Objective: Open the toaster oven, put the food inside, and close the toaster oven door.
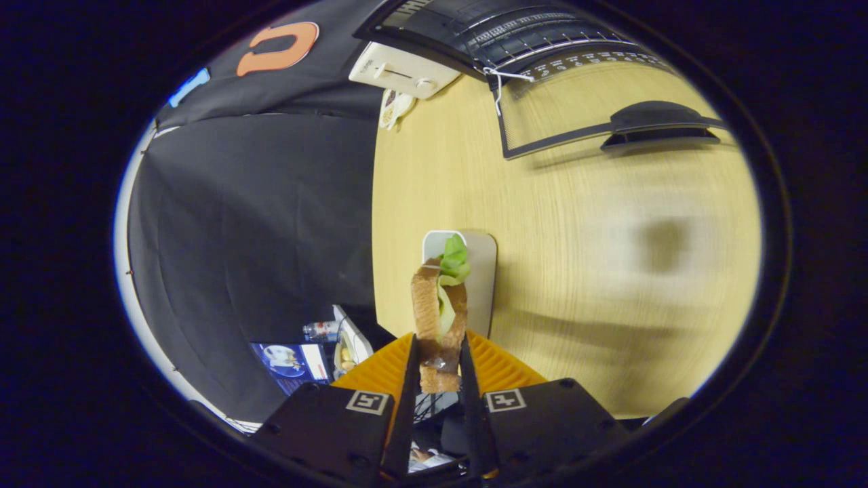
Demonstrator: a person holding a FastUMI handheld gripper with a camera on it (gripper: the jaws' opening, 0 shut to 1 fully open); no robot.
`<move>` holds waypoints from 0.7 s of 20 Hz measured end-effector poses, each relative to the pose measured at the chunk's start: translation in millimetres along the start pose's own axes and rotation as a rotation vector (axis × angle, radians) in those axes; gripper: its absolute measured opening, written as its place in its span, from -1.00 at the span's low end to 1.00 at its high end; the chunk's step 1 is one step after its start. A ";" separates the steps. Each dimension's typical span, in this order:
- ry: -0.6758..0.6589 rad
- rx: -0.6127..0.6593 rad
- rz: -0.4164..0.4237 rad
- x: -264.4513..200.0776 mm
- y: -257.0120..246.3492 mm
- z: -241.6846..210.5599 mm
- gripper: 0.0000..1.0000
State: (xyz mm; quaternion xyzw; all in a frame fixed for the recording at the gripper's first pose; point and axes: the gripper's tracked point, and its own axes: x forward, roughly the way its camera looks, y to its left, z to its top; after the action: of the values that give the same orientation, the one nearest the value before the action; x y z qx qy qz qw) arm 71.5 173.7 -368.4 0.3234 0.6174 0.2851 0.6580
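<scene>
Gripper view: one sandwich (439, 318), two bread slices with lettuce poking out, is pinched between both fingers of the gripper (438, 356) and held edge-on above the wooden table (576, 271), close to the table's edge where the surface drops off to the dark cloth. One white plate (478, 271) is seen just beyond the sandwich. One toaster oven (413, 68) is seen well beyond, its glass door (576, 115) folded down flat with the handle (661, 122) outward; a wide stretch of bare tabletop is left between plate and door.

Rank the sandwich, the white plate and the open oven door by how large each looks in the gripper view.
1. Oven door
2. Sandwich and white plate look alike; the sandwich, clamped in the gripper, sits nearer the camera, so unranked.
</scene>
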 end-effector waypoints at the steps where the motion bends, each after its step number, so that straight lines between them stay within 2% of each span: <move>1: 0.000 -0.005 0.004 -2.4 1.5 0.8 -0.30; 4: -0.007 -0.022 0.039 -16.5 13.4 -0.5 -0.37; 8: -0.026 -0.002 0.142 -50.7 38.6 -3.8 -0.37; 14: -0.198 0.034 0.281 -127.5 72.3 30.7 -0.38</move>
State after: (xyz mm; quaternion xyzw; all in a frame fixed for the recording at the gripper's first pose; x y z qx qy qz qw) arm 94.3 118.2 -231.3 0.4442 0.5030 0.3308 0.6635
